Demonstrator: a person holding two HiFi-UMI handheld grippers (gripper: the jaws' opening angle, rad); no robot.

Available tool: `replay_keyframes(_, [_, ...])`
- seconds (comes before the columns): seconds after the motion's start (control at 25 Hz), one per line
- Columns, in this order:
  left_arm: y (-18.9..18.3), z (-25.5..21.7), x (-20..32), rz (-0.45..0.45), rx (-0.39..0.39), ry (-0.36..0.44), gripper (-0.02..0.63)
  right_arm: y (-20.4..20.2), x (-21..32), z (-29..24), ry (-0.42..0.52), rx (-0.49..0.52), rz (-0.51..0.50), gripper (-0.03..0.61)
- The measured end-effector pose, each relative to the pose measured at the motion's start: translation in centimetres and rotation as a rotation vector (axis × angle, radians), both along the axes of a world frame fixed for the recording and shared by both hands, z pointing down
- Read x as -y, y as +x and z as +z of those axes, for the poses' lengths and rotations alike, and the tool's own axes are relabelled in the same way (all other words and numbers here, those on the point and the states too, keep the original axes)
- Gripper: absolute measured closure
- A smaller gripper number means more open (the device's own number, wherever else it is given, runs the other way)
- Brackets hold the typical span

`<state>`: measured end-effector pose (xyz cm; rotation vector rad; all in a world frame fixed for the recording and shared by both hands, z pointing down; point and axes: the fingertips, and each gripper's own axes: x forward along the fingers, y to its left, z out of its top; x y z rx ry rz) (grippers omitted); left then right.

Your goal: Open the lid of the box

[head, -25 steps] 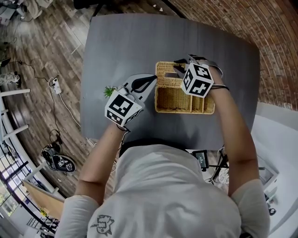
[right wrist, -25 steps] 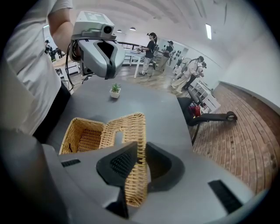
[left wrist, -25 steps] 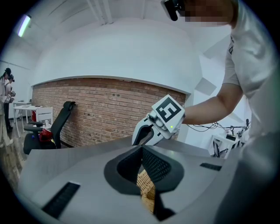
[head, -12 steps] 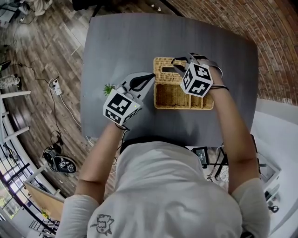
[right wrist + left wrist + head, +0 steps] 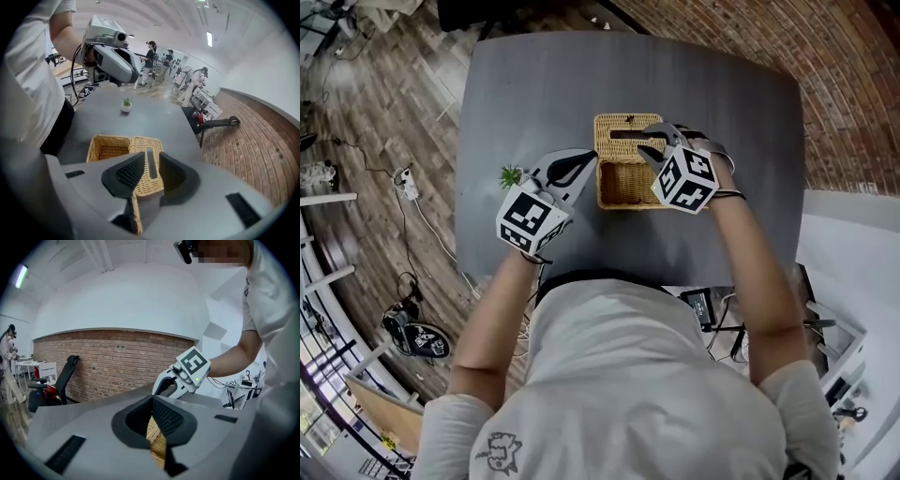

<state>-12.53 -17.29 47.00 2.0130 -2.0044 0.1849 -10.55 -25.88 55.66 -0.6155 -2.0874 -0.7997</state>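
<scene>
grey desk [image 5: 534, 94], light stiff wicker box [image 5: 599, 184], grippy weave. left gripper [image 5: 152, 399] clamps its wall. right gripper [image 5: 151, 159] jaws just opened, lid [image 5: 615, 148] loose between them; best hold looks like lid's free edge.

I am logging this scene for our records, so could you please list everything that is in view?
table: one, dark grey, centre.
wicker box: one, tan, mid-table, near compartment open.
lid: one, tan, slotted, at the box's far side.
potted plant: one, green, white pot, on the table left of the box.
brick wall: one, reddish, beyond the table.
office chair: one, black, beside the brick wall.
left gripper: one, grey, shut on the box's left wall.
right gripper: one, grey, jaws just opened, lid's edge between them.
person: one, white T-shirt, at the table's near edge.
</scene>
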Motion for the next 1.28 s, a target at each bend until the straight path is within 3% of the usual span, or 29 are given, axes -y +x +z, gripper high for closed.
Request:
replay_keyframes(0.8, [6.8, -3.3, -3.4, -0.006, 0.019, 0.053, 0.603, 9.1, -6.3, -5.7, -0.152, 0.255, 0.183, 0.542])
replay_keyframes(1.28, [10.3, -6.1, -8.3, -0.054, 0.014, 0.087, 0.603, 13.1, -9.8, -10.6, -0.340, 0.413, 0.303, 0.572])
